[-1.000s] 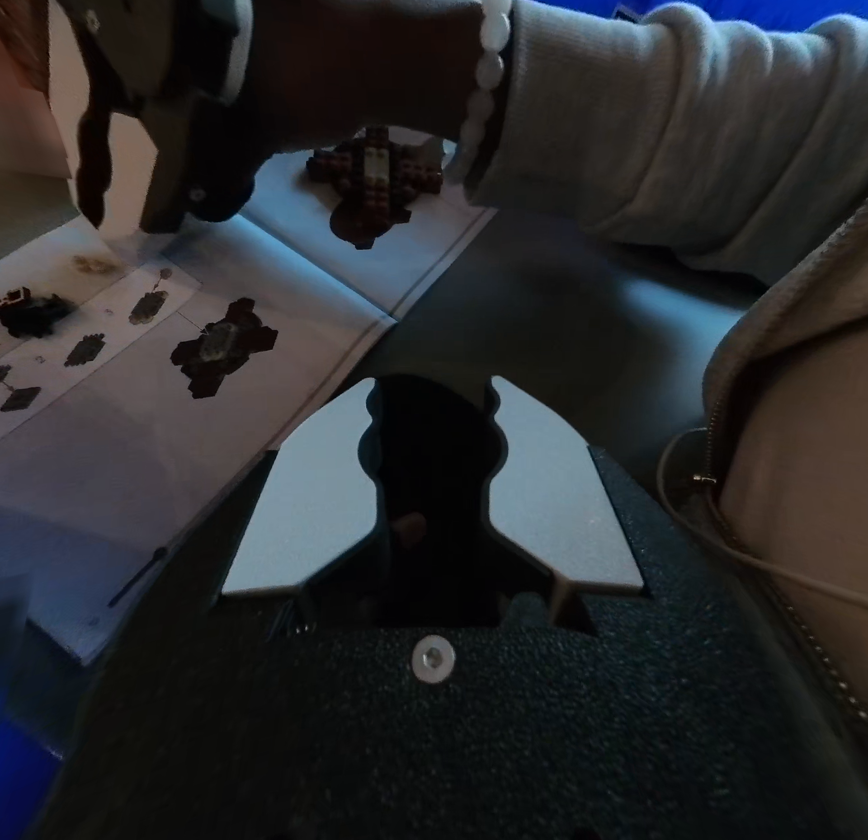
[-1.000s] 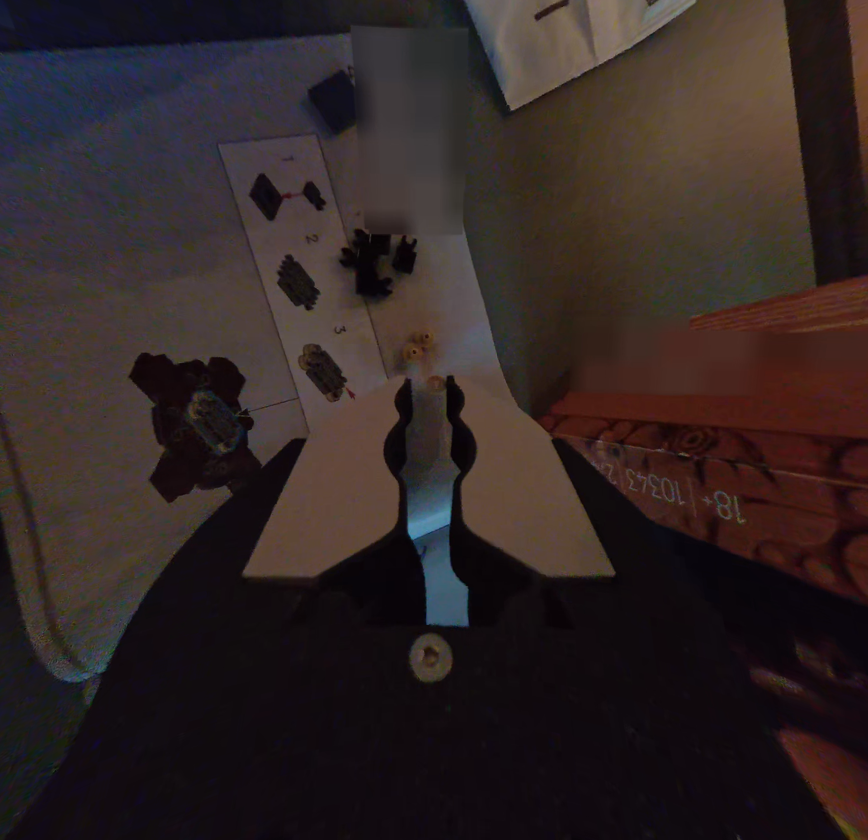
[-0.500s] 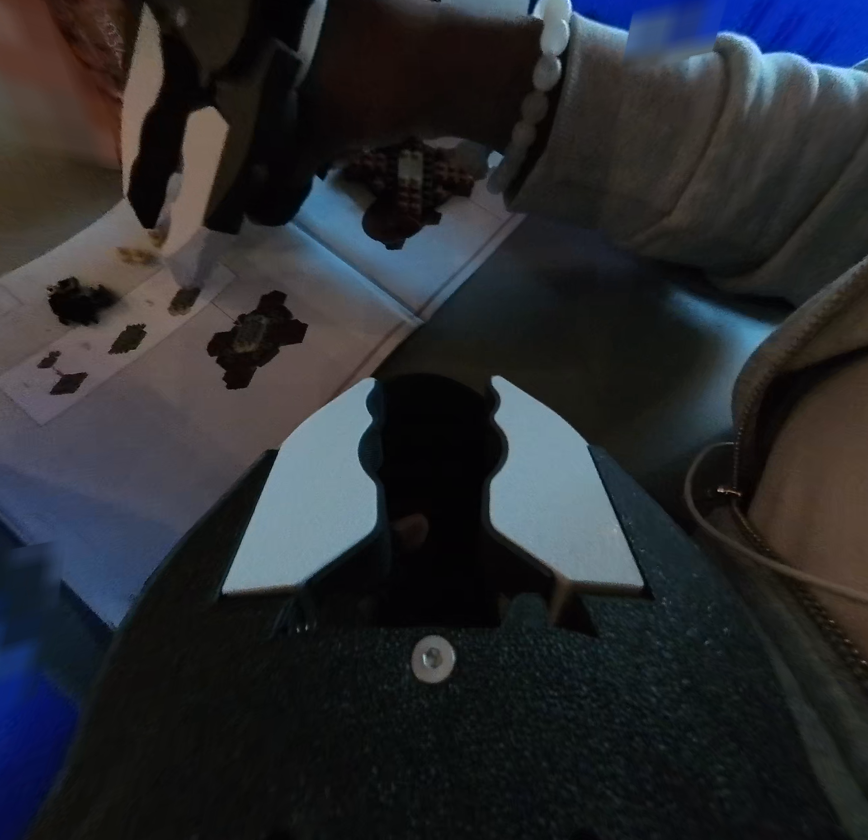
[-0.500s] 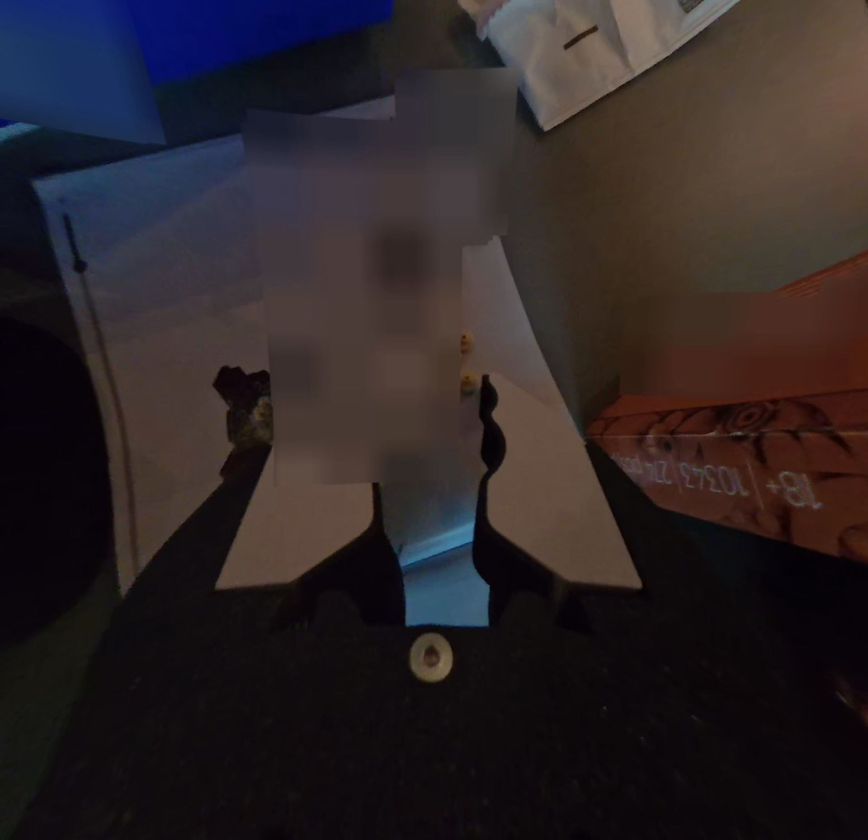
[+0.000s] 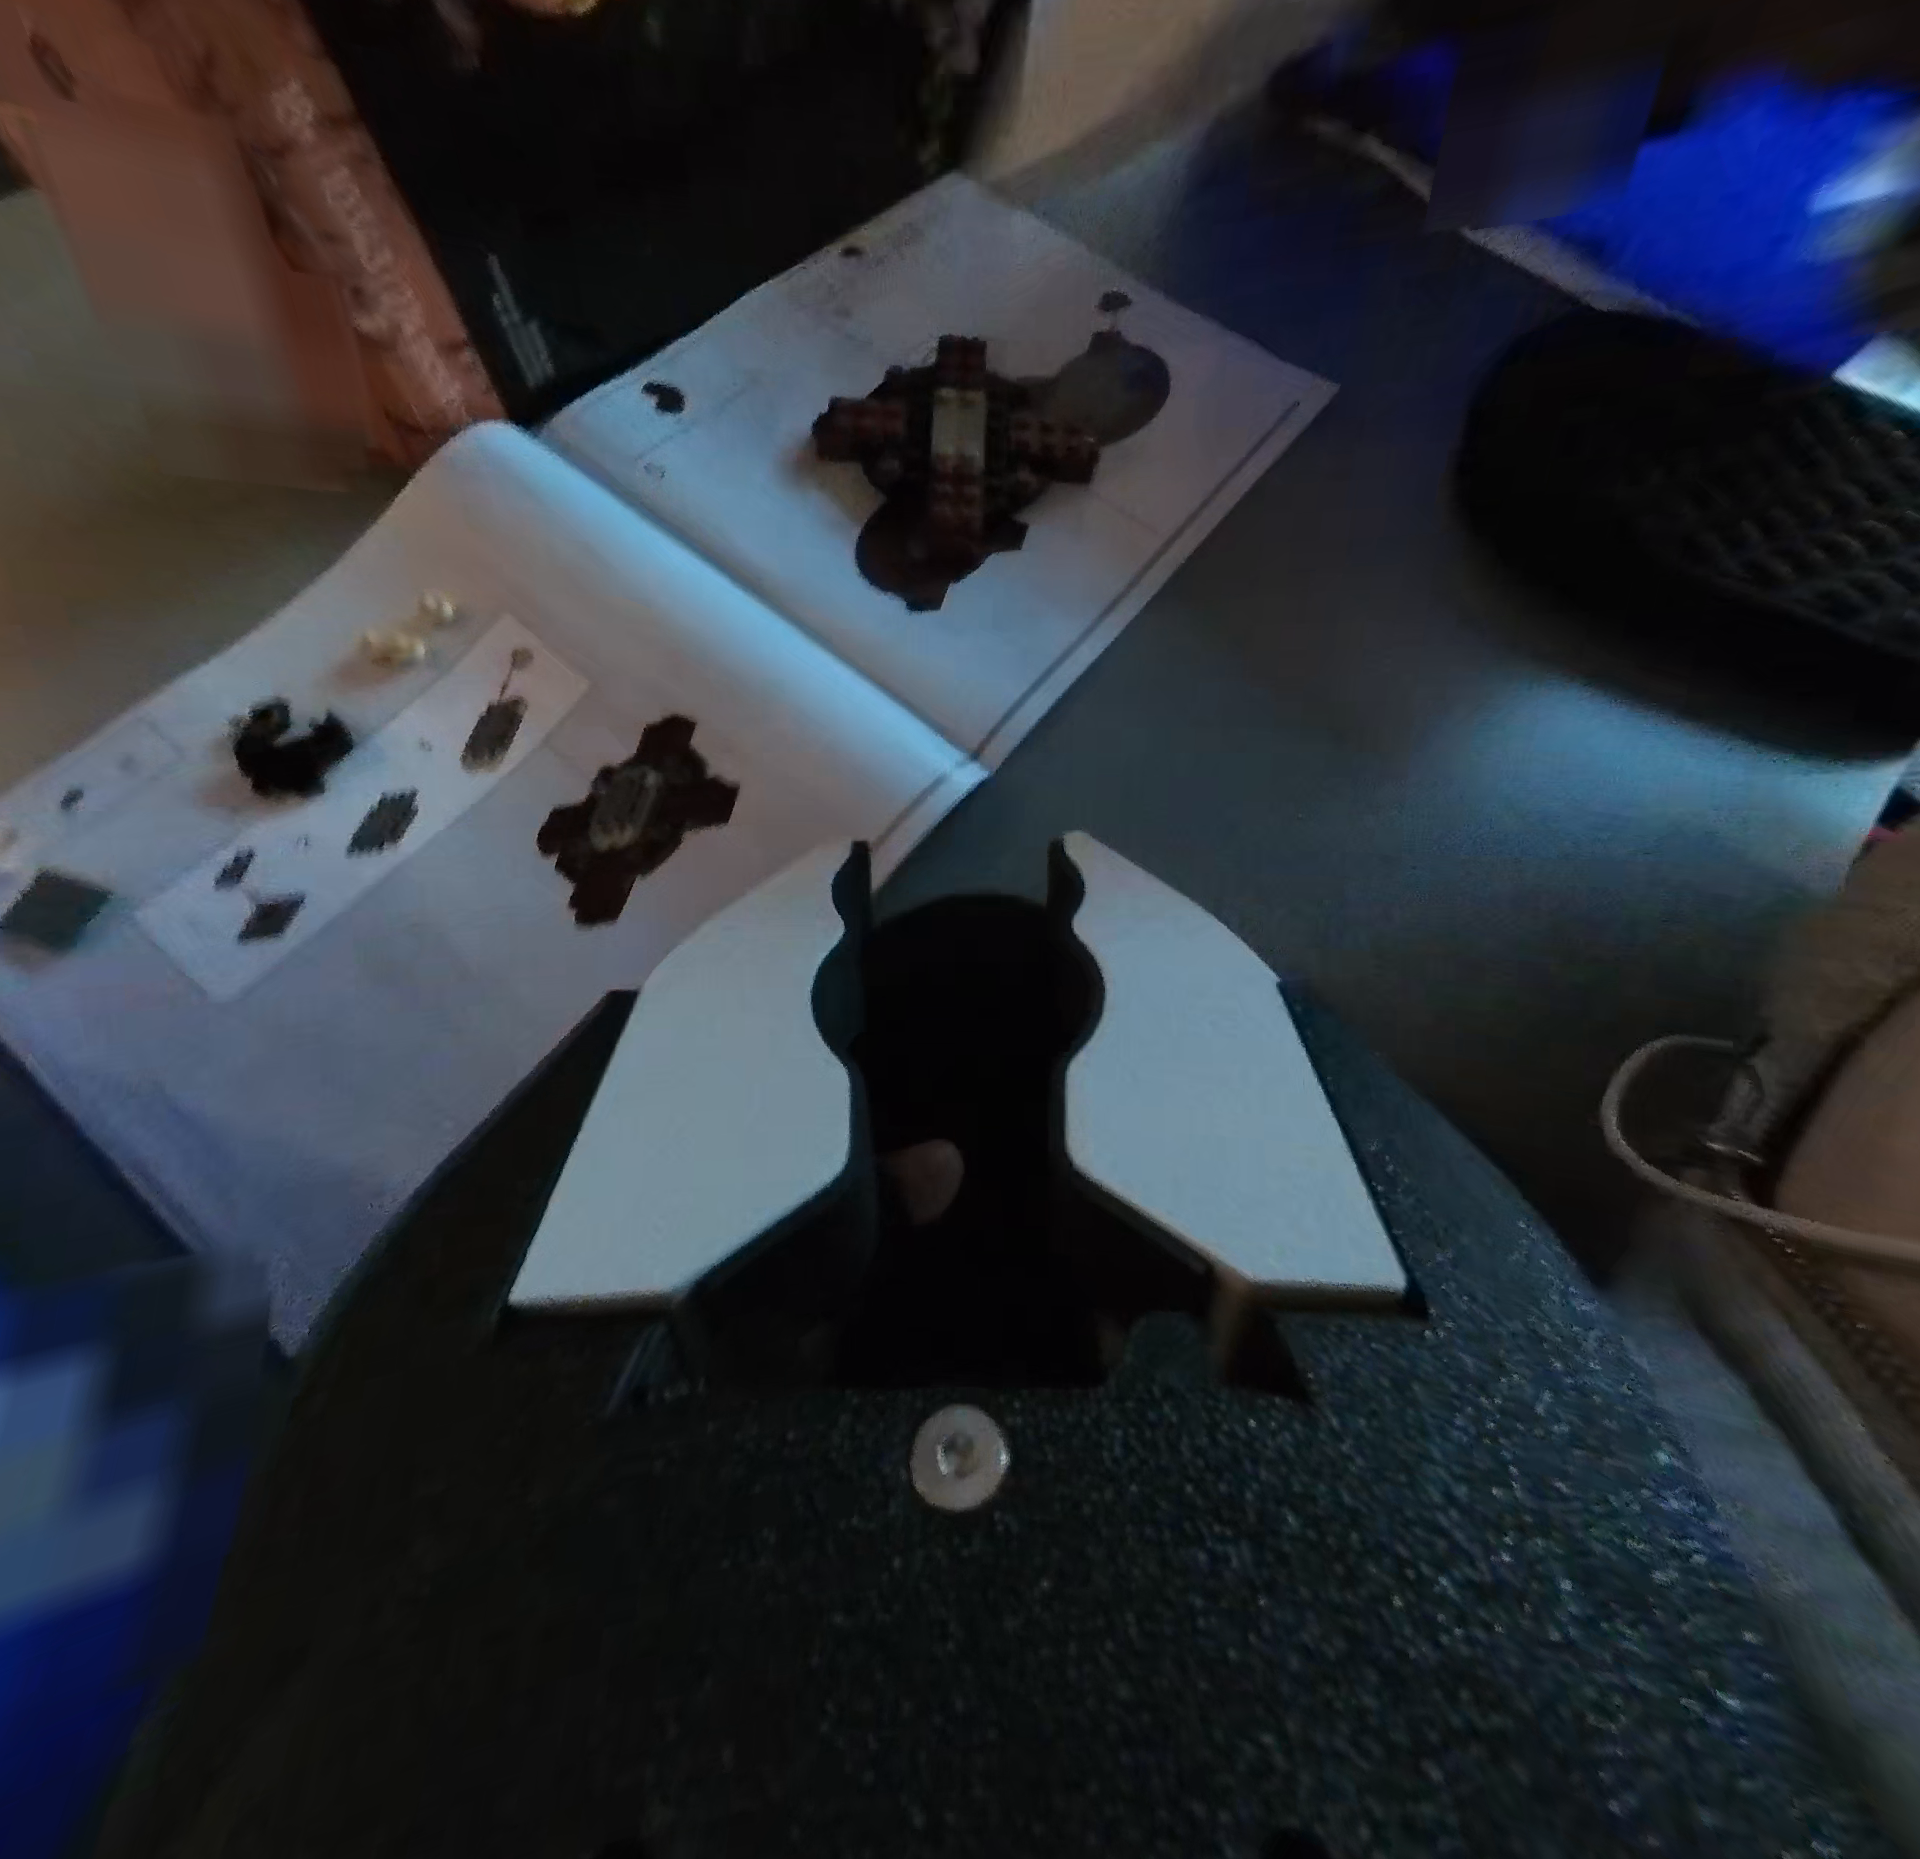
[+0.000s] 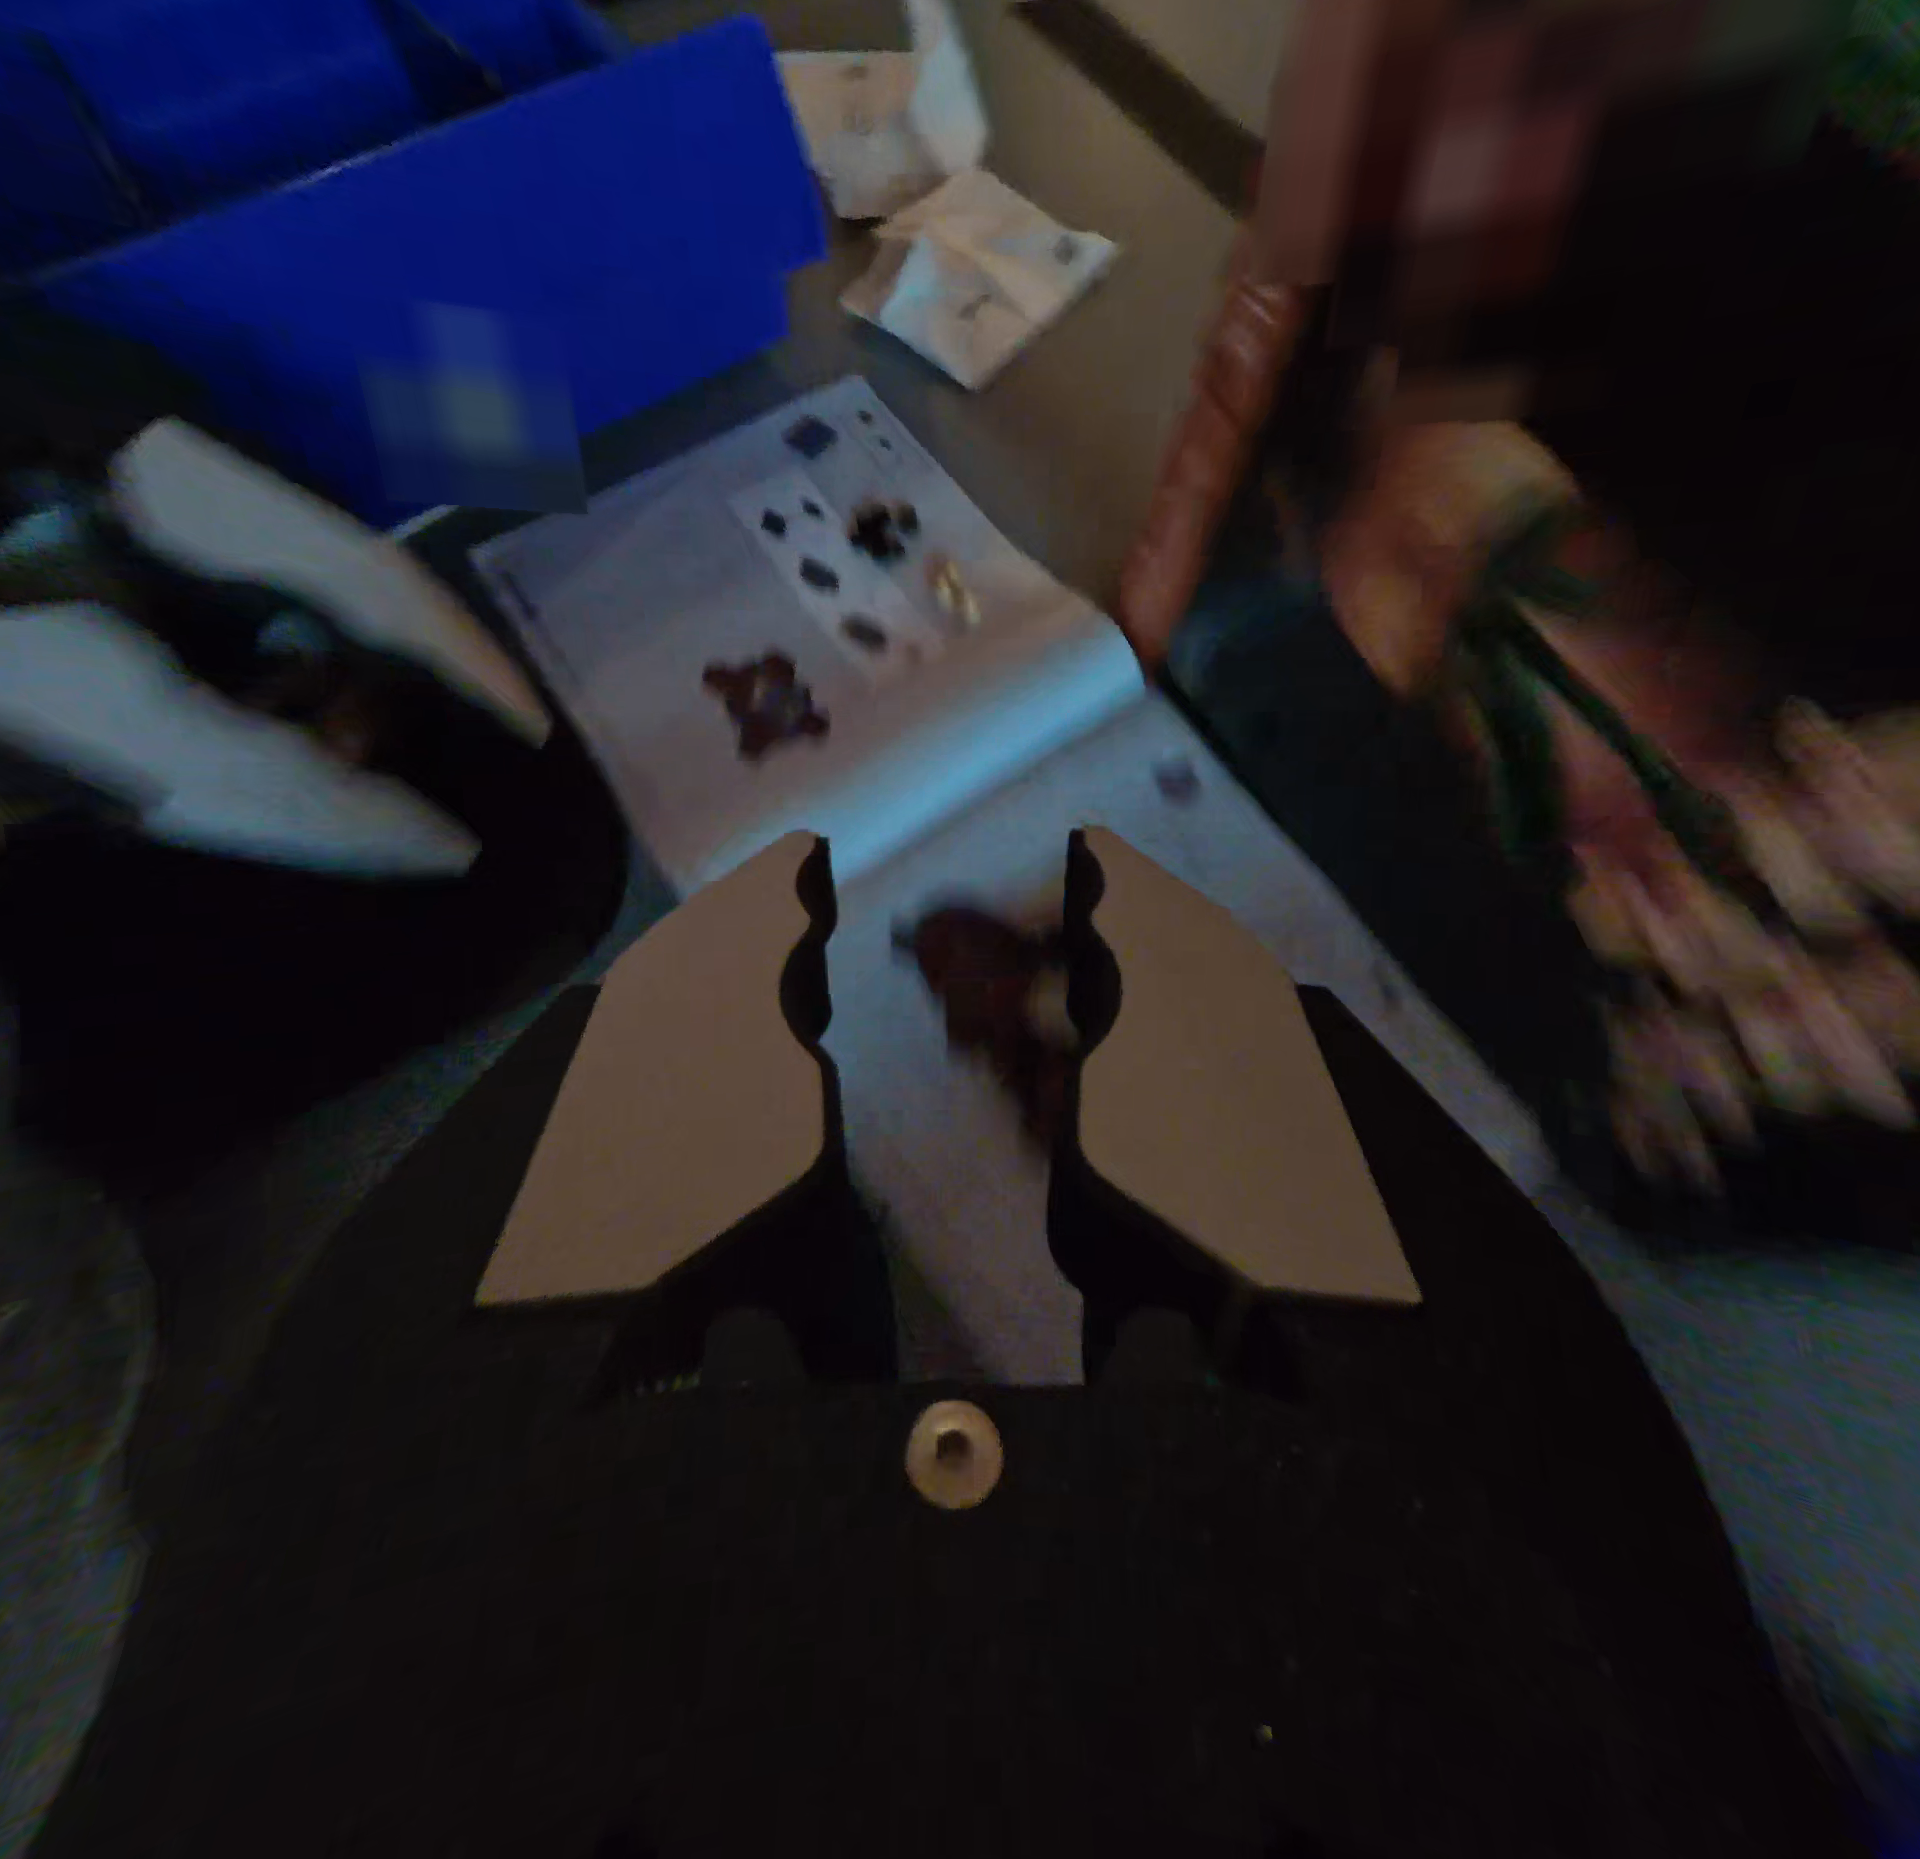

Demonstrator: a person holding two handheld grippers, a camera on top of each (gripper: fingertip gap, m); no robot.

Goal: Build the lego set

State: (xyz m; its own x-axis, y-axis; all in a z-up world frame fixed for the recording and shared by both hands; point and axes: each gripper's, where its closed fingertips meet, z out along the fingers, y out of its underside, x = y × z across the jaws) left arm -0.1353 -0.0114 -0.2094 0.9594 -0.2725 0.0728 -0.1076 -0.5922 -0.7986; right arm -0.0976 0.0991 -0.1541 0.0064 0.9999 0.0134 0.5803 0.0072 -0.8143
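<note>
The left claw [image 5: 958, 864] is held spread and empty over the bare tabletop [image 5: 1351, 770], just off the near corner of the open booklet [image 5: 644, 604]. The right claw [image 6: 951, 853] is likewise spread, gripping nothing, above the booklet's right page. Both views are smeared by motion. The dark red brick model [image 5: 951, 448] is left lying on that page, and pale beads [image 5: 405, 635] are seen near the left page's far edge.

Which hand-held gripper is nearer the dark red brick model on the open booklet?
Right. The right hand-held gripper hangs directly over the brick model, jaws apart. The left hand-held gripper sits off the booklet's corner, farther away.
</note>
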